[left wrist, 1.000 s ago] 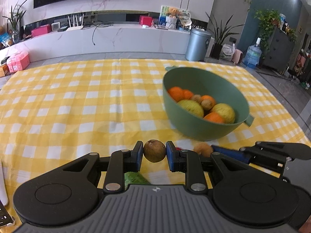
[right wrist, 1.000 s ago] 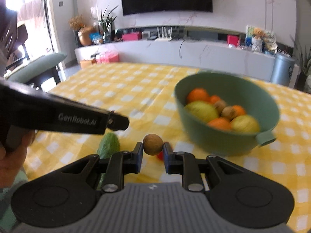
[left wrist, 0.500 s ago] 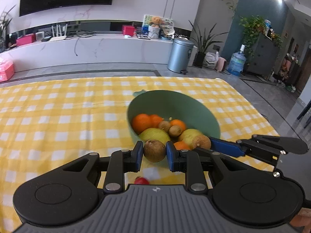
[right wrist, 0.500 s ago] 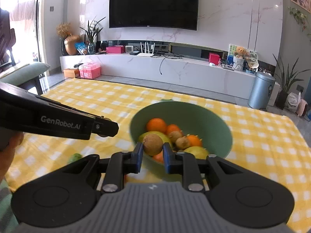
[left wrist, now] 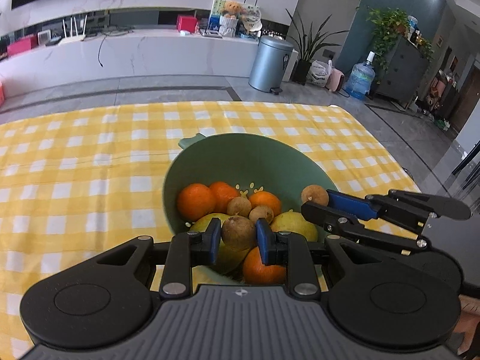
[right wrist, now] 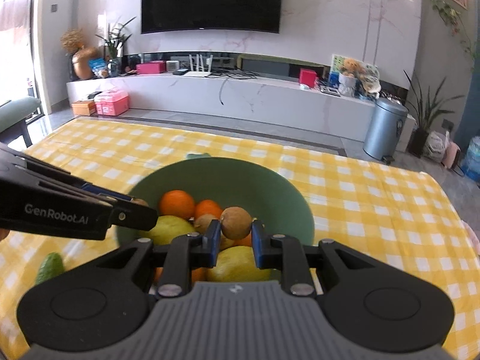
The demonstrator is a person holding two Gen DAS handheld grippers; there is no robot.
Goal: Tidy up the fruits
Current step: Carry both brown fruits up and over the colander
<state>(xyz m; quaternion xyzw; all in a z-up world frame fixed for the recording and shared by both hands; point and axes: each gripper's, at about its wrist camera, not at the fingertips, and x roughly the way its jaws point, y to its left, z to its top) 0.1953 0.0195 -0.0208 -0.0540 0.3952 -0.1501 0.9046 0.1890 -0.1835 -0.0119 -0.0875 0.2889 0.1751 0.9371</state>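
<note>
Each gripper is clamped on a small round brown fruit: the left gripper (left wrist: 238, 237) holds one (left wrist: 238, 232) and the right gripper (right wrist: 234, 234) another (right wrist: 236, 223), both over the round green plastic bowl (right wrist: 240, 177). "GenRobot.AI" is printed on the left one's arm. The bowl holds oranges (left wrist: 195, 201), yellow-green pears (right wrist: 237, 264) and more brown fruits on the yellow checked tablecloth (left wrist: 90, 162). A green avocado (right wrist: 50, 267) lies beside it.
</note>
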